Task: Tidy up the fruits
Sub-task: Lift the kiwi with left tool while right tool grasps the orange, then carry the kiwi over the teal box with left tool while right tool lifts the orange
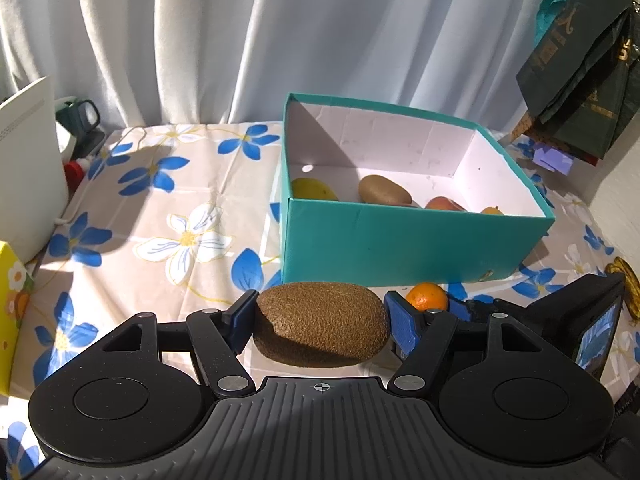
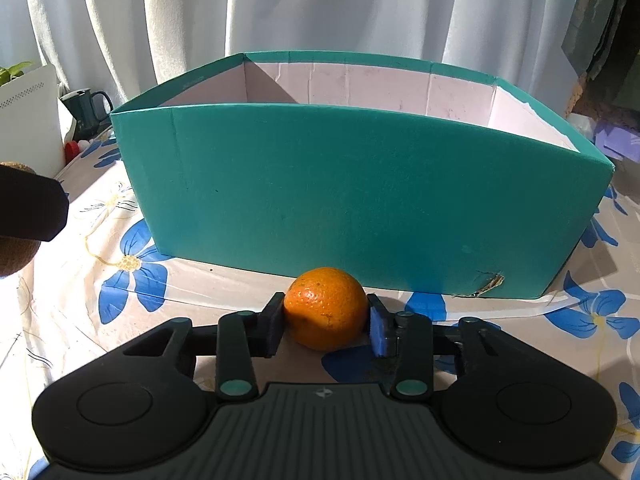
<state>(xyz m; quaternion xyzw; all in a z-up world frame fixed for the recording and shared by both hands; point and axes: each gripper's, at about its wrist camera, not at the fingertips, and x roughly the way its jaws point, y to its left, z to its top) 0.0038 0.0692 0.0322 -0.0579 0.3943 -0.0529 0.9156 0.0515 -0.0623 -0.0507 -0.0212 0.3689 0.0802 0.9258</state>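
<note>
A table is covered by a beige cloth (image 1: 168, 200) printed with blue and white flowers. On it are set 1 open teal box (image 1: 400, 240) and, just before its front wall, 1 orange (image 2: 325, 307).

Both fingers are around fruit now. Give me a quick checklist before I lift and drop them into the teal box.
1. Left gripper on the kiwi: fingers touch both ends, ok.
2. Right gripper on the orange: fingers touch both sides, ok.
3. Orange off the tablecloth: cannot tell.
4. Teal box open on top: ok.
5. Room in the box: fruit lies along the near wall, bare floor behind, ok.
6. Box wall stands close ahead of the orange, lift first: not ok yet.
</note>
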